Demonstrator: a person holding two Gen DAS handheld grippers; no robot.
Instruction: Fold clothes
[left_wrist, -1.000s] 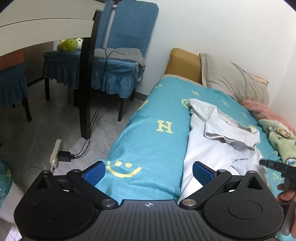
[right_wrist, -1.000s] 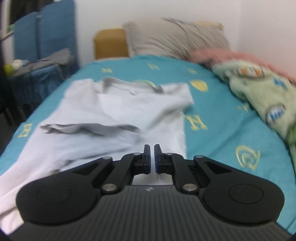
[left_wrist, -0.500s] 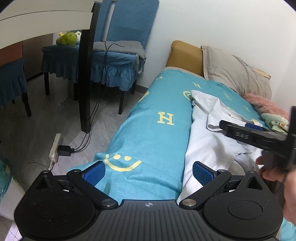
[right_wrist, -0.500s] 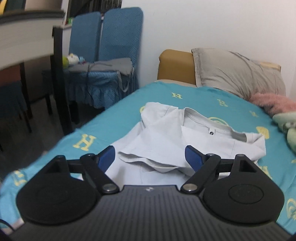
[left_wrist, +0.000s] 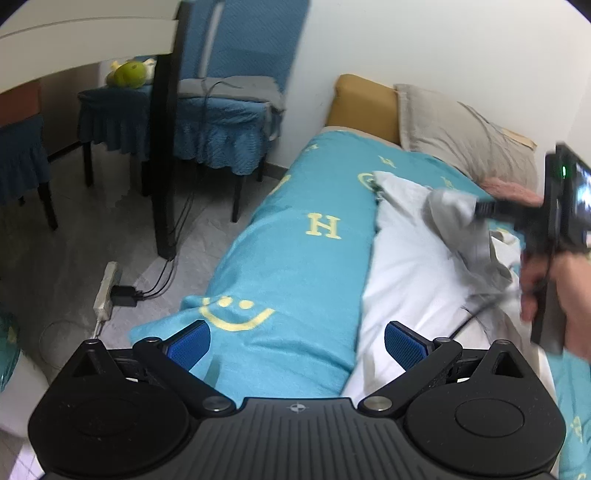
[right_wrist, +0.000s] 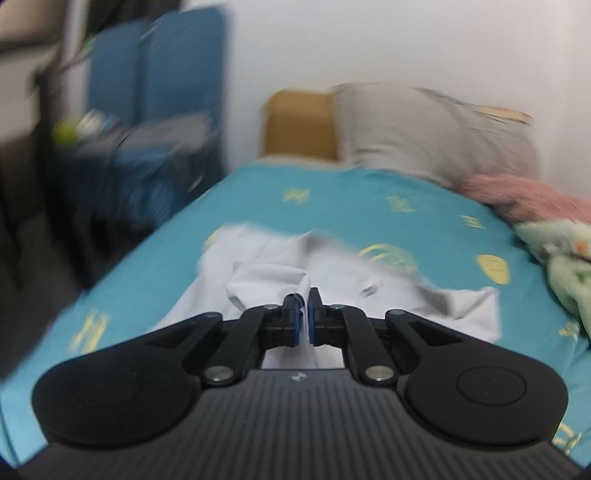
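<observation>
Here the right gripper (right_wrist: 303, 315) has its jaws pinched on a fold of the white shirt (right_wrist: 266, 286), lifting it — the rest lies on the teal blanket (right_wrist: 332, 199) near the pillow (right_wrist: 424, 125). The left gripper (left_wrist: 297, 339) hangs with jaws spread wide over the bed's edge, holding nothing.

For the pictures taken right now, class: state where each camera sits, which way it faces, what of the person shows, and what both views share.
Left wrist: on the open left gripper at the bed's foot corner, facing the headboard and chairs; the person's hand shows.
Right wrist: on the right gripper above the bed, facing the pillow, shut on the white shirt; no body shows.
Shared: shirt, teal bedspread, pillow, chairs.
</observation>
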